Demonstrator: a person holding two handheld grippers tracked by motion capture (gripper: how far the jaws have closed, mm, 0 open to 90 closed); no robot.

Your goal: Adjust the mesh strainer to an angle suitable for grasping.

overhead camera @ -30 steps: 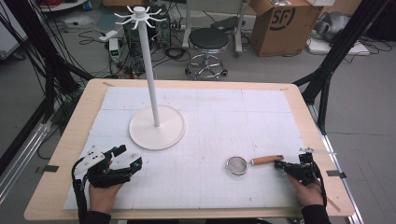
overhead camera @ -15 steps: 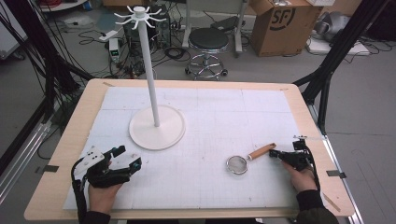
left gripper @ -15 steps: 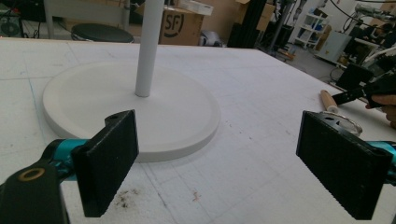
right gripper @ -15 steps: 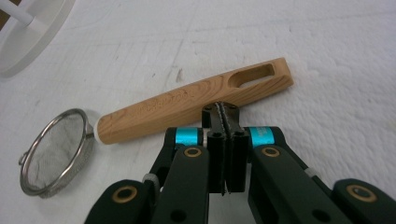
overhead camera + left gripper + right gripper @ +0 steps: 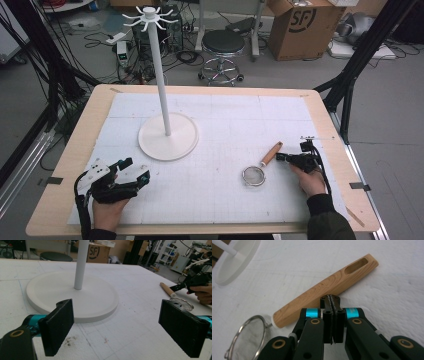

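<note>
- Two grippers in play. Left gripper sits near the mat's near-left corner, jaws wide open and empty, well apart from the strainer.
- Strainer lies near the mat's right edge; its wooden handle runs diagonally up-right from the mesh ring.
- Right gripper is much nearer, jaws fully closed on nothing, tips touching the handle's side.
- Versus a second ago: right gripper slid left, and the handle swung from near level to steeper.

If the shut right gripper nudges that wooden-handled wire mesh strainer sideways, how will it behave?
The small wooden-handled wire mesh strainer probably slides or pivots easily; it looks light. Its rounded handle may roll slightly. The shut right gripper sits at the handle's side, so expect turning about the mesh ring.
</note>
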